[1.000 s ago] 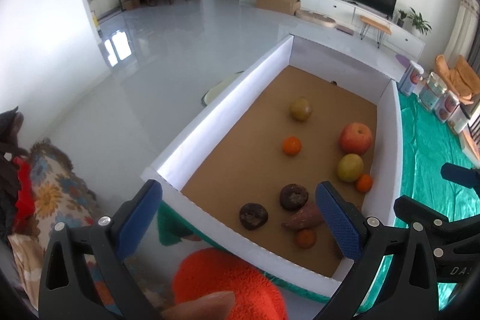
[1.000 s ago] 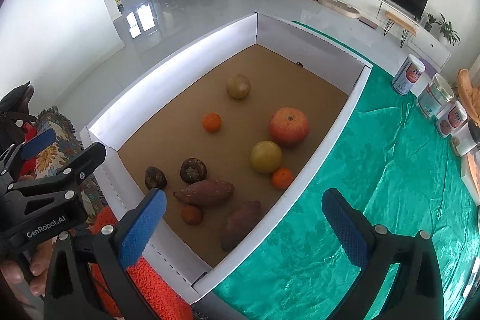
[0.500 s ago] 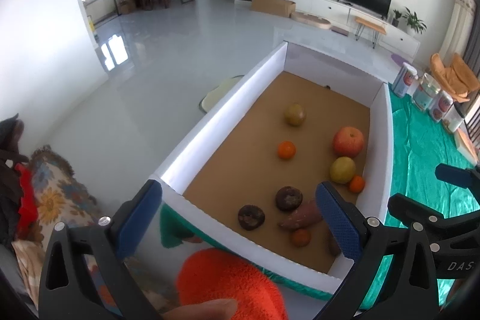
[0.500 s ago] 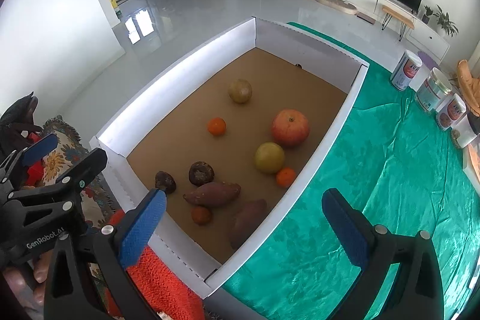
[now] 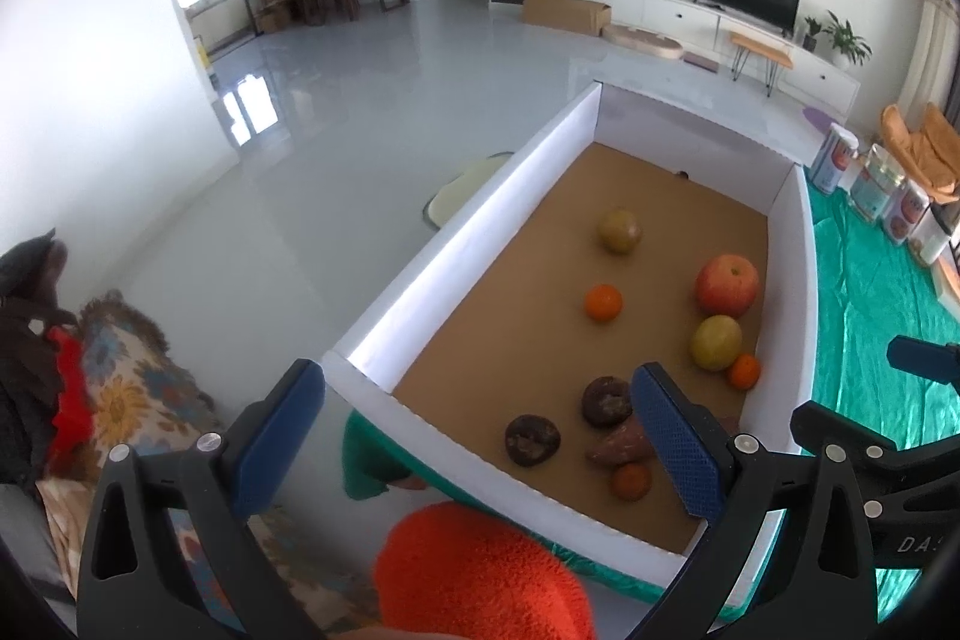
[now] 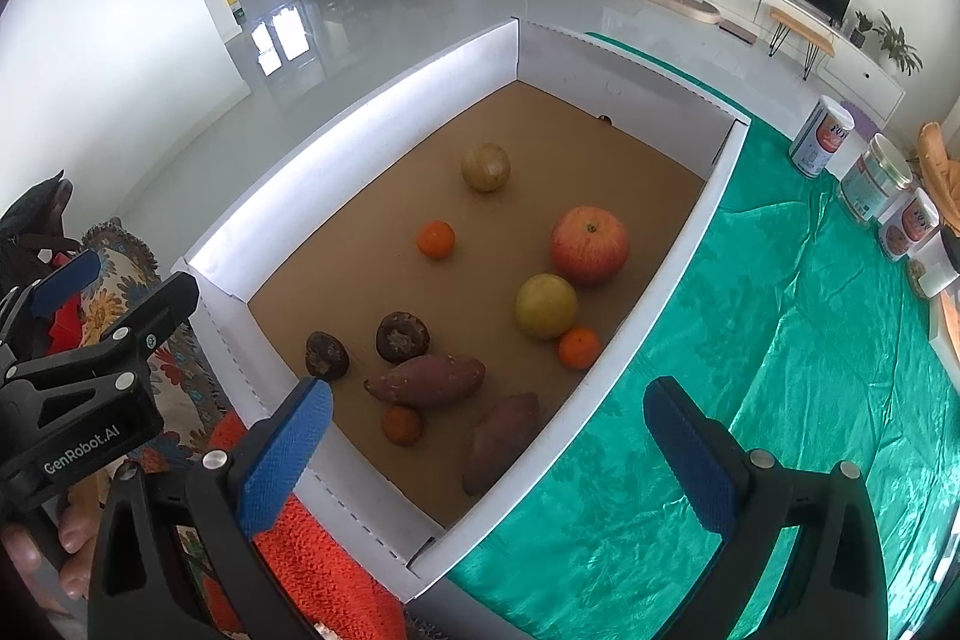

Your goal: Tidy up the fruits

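A white cardboard box (image 6: 660, 274) with a brown floor holds the produce. In it lie a red apple (image 6: 590, 244), a yellow-green fruit (image 6: 546, 305), a second one (image 6: 485, 167) farther back, small oranges (image 6: 436, 239) (image 6: 579, 347) (image 6: 402, 424), two dark brown fruits (image 6: 402, 337) (image 6: 326, 355) and two sweet potatoes (image 6: 426, 379) (image 6: 501, 442). The apple (image 5: 726, 284) also shows in the left wrist view. My left gripper (image 5: 477, 439) is open and empty above the box's near left corner. My right gripper (image 6: 486, 451) is open and empty above the box's near right edge.
A green cloth (image 6: 780, 370) covers the table right of the box. Cans (image 6: 821, 144) stand at its far right. An orange fuzzy sleeve (image 5: 480, 574) and a patterned cushion (image 5: 120, 400) lie below the grippers. A tiled living-room floor (image 5: 360, 112) lies behind.
Both grippers have drawn back and risen a little, so the box looks slightly smaller and farther away. The produce has not moved. Both stay open.
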{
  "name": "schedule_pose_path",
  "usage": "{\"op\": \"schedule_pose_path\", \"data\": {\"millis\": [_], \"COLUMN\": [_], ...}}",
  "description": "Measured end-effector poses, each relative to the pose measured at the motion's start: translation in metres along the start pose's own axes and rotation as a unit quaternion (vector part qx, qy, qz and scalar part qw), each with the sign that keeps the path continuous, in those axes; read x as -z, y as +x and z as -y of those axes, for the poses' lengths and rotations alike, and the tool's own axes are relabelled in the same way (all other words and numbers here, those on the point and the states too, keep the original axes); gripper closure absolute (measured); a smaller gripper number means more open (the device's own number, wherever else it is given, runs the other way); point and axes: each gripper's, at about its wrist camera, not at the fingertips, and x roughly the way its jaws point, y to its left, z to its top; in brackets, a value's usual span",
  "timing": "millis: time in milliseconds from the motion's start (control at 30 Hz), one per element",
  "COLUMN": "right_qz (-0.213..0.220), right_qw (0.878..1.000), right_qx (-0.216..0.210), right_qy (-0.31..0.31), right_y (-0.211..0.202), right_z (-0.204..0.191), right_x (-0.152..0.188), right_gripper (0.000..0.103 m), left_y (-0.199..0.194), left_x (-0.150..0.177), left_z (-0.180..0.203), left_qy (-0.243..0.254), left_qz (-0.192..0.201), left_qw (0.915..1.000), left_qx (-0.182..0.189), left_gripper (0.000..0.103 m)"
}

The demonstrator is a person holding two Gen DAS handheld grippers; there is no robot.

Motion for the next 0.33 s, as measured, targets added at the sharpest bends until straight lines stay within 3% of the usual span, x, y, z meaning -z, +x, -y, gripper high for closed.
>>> {"op": "schedule_pose_path", "data": {"millis": [333], "right_qz": [0.000], "right_qw": [1.000], "right_qx": [0.003], "right_qy": [-0.002], "right_y": [0.0024], "right_z": [-0.0018], "right_x": [0.0012], "right_gripper": [0.000], "left_y": [0.0012], "left_x": [0.0016], "left_z": [0.0018], "left_qy": [0.002], "left_qz": [0.004], "left_qw": [1.0000], "left_qx": [0.003], "left_gripper": [0.001]}}
